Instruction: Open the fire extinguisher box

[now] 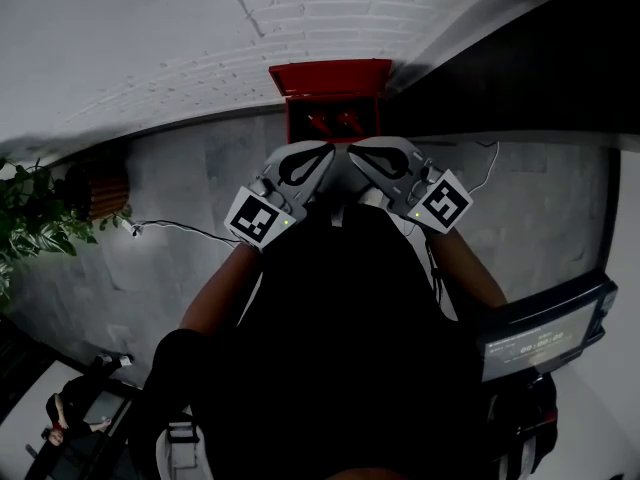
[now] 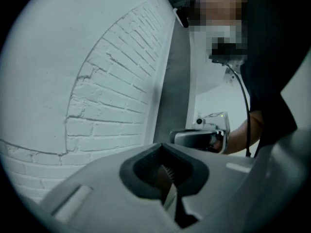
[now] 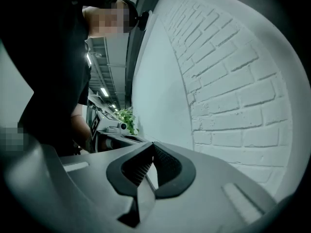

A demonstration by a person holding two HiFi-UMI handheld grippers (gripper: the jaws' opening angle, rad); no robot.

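The red fire extinguisher box (image 1: 333,118) stands on the grey floor against the white brick wall, at the top middle of the head view. Its lid (image 1: 330,76) is raised and red extinguisher tops show inside. Both grippers are held up close to the person's chest, well short of the box, with their tips almost meeting. My left gripper (image 1: 322,155) is shut with nothing between its jaws (image 2: 166,171). My right gripper (image 1: 358,155) is shut too and holds nothing (image 3: 151,164). Each gripper view looks along the brick wall and catches the other gripper beside it.
A leafy plant (image 1: 40,208) stands at the left. A thin cable (image 1: 180,230) runs over the floor left of the box. A dark panel (image 1: 540,58) rises at the right, and a device with a screen (image 1: 545,338) sits low at the right.
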